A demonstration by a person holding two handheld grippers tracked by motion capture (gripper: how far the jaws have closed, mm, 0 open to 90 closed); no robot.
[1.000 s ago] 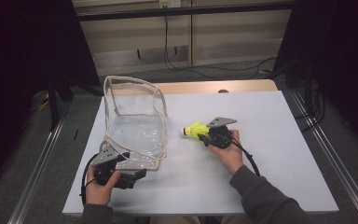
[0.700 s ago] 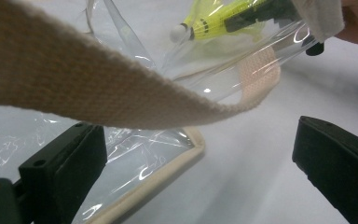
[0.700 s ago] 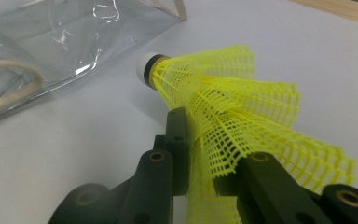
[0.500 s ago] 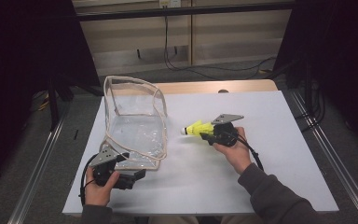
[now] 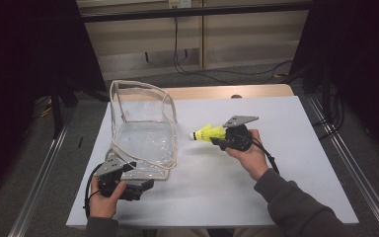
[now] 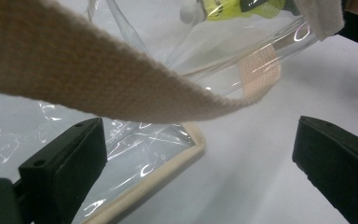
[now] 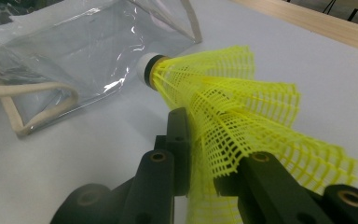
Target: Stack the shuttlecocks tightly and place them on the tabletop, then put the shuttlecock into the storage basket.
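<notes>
Now, your right gripper (image 5: pixel 216 139) is clamped on the yellow shuttlecock (image 5: pixel 208 133) by its mesh skirt, cork nose toward the clear plastic bag (image 5: pixel 143 131), just above the surface (image 5: pixel 276 123); your left gripper (image 5: pixel 145 185), jaws wide apart and holding nothing, sits at the bag's near edge under its webbing strap (image 6: pixel 98 79); pinch that rim and lift it to open the mouth; feed the shuttlecock in nose first.
</notes>
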